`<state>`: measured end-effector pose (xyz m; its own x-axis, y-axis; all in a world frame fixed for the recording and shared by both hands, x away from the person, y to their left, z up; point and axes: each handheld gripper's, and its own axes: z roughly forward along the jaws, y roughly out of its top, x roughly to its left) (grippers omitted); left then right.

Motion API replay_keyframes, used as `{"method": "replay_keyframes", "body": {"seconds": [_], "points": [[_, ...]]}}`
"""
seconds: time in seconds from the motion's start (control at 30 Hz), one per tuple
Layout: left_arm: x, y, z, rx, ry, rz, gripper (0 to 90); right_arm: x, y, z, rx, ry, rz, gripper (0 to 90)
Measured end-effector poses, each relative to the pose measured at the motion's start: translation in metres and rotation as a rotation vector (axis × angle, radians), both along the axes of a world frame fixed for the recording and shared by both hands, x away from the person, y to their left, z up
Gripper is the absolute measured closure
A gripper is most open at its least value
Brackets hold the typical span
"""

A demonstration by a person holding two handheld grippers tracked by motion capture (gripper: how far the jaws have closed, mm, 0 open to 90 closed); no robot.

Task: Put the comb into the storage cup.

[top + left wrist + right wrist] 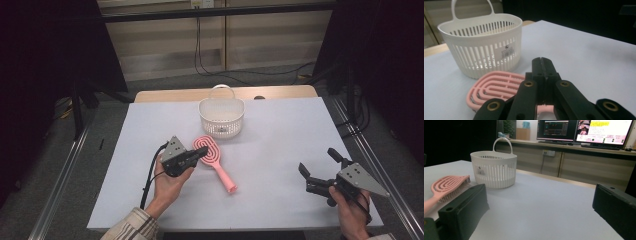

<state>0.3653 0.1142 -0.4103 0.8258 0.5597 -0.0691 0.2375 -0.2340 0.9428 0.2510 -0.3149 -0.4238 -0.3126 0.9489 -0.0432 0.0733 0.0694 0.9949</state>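
One white slotted plastic basket (221, 119) with a loop handle carries a small sticker (507, 50), its print too small to read. One pink plastic vented hairbrush (215, 161) lies flat on the white bench (280, 150) just in front of the basket, head toward it, handle slanting back to the person's right. The left gripper (200, 155) sits over the brush head, fingers pressed together on nothing. The right gripper (320, 167) hovers well apart, fingers spread wide, empty.

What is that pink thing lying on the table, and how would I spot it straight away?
Start at the white sheet-covered table, then find the white slotted plastic basket with a loop handle near its far edge. Just in front lies a pink plastic hairbrush, its oval vented head towards the basket. It is the only pink thing there.
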Motion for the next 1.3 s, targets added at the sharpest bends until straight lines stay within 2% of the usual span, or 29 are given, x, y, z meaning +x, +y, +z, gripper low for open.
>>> {"method": "replay_keyframes", "body": {"seconds": [0.1,0.2,0.3,0.47,0.6,0.77,1.1,1.13,1.3], "points": [[0.0,-0.002,-0.002,0.015,0.014,-0.012,90.0,0.0,0.0,0.0,-0.001,0.0,0.001,0.0],[0.001,-0.004,-0.006,0.02,0.05,-0.004,90.0,0.0,0.0,0.0,0.0,0.0,0.001,0.0],[0.001,-0.007,-0.007,0.021,0.065,-0.004,90.0,0.0,0.0,0.0,-0.001,-0.001,0.001,0.0],[-0.002,-0.015,-0.011,0.039,0.108,-0.023,90.0,0.0,0.0,0.0,-0.003,-0.002,0.0,0.0],[-0.001,-0.015,-0.011,0.036,0.119,-0.014,90.0,-0.001,0.0,0.0,-0.003,-0.001,0.003,0.0],[-0.002,-0.021,-0.013,0.057,0.143,-0.019,90.0,0.0,0.0,0.0,-0.004,-0.002,0.004,0.0],[-0.001,-0.048,-0.013,0.074,0.167,-0.055,90.0,0.0,0.0,0.0,-0.006,0.001,0.002,0.0],[-0.001,-0.053,-0.014,0.088,0.177,-0.067,90.0,-0.001,0.001,0.0,-0.006,0.001,0.005,0.0],[-0.002,-0.062,-0.016,0.104,0.192,-0.087,90.0,0.0,0.0,0.0,-0.002,-0.002,0.005,0.0]]}}
